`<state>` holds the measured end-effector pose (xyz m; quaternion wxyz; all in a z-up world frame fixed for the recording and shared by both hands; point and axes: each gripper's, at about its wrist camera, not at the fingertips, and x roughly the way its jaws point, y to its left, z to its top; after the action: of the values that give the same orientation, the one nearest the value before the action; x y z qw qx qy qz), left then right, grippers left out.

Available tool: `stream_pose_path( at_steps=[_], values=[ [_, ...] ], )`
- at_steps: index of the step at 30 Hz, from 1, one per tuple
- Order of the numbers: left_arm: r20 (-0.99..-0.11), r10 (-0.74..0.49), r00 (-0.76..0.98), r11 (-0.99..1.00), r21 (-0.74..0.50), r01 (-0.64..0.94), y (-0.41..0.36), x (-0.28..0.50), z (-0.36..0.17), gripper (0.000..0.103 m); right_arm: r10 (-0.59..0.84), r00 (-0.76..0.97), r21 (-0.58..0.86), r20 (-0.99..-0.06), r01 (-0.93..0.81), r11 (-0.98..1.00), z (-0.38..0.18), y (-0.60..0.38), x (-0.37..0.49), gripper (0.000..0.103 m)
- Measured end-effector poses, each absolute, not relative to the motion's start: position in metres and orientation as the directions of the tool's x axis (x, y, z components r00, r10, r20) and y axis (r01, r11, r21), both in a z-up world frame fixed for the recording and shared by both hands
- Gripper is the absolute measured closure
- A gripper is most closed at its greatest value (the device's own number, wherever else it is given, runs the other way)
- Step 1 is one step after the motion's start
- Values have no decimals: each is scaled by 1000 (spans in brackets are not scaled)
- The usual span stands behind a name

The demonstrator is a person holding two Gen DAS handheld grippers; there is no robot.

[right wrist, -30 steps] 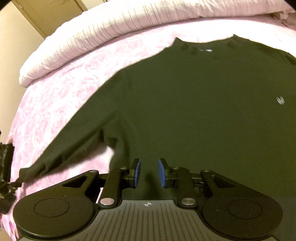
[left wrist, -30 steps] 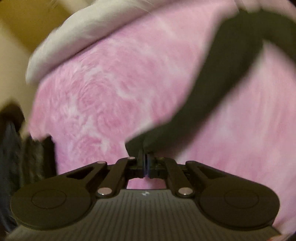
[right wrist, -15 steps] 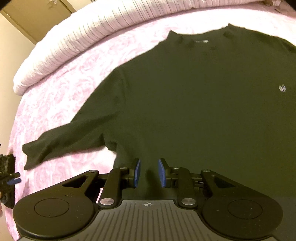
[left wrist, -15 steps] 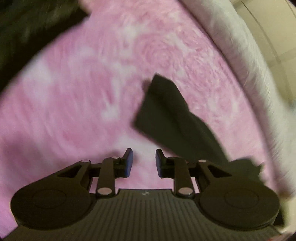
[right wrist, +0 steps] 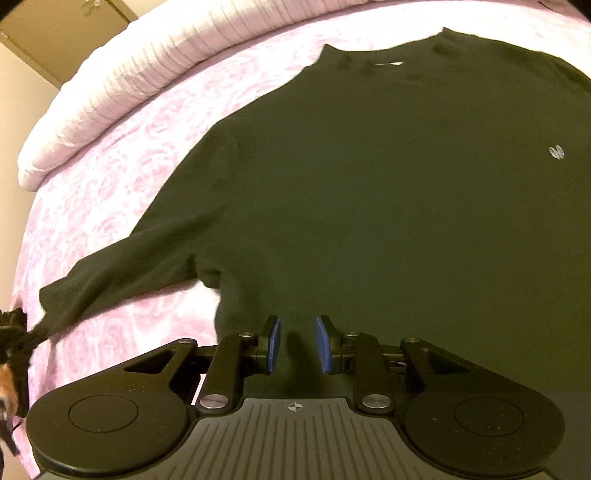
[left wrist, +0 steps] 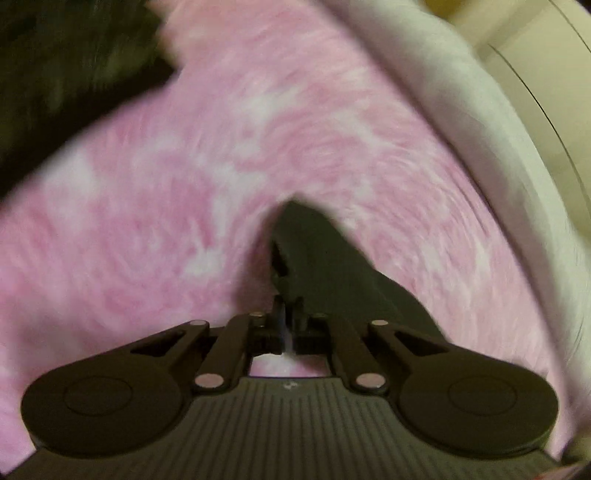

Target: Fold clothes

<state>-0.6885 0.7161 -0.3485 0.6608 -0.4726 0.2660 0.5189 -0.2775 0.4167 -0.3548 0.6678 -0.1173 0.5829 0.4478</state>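
Note:
A dark long-sleeved sweater lies flat, front up, on the pink bedspread. Its left sleeve stretches out to the left edge of the right wrist view. There my left gripper has the cuff. In the left wrist view, my left gripper is shut on the end of that sleeve, which runs away from the closed fingers. The sweater's body shows blurred at the top left. My right gripper hovers open over the sweater's lower part with nothing pinched between its blue pads.
A white ribbed duvet is rolled along the far side of the bed; it also shows in the left wrist view. Beyond it are a pale wall and a cupboard door. The bed's left edge is close to the sleeve end.
My left gripper let the sleeve go, rolled round with its jaws apart, and has now shut on the sleeve's end again. The right gripper has stayed put.

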Motion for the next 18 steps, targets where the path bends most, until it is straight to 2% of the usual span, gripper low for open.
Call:
stream_pose_path(
  at_steps=[3, 7, 10, 15, 16, 18],
  values=[
    [-843, 455, 287, 145, -248, -958, 685, -699, -330, 102, 460, -69, 362, -885, -722, 590, -353, 407, -272, 78],
    [-911, 362, 196, 263, -101, -959, 655, -700, -370, 97, 454, -64, 368, -889, -691, 623, -358, 392, -266, 78],
    [-890, 428, 155, 293, -25, -956, 632, -697, -364, 96, 463, -81, 393, -883, -665, 635, -360, 379, -265, 78],
    [-915, 396, 79, 165, -13, -986, 601, -718, -351, 93, 467, -55, 377, -883, -676, 633, -352, 344, -259, 78],
    [-919, 383, 95, 154, -38, -987, 590, -721, -346, 93, 469, -47, 376, -882, -670, 640, -348, 333, -256, 78],
    [-921, 319, 225, 192, -170, -967, 559, -713, -339, 92, 477, -29, 377, -878, -657, 653, -339, 308, -248, 78]
  ],
)
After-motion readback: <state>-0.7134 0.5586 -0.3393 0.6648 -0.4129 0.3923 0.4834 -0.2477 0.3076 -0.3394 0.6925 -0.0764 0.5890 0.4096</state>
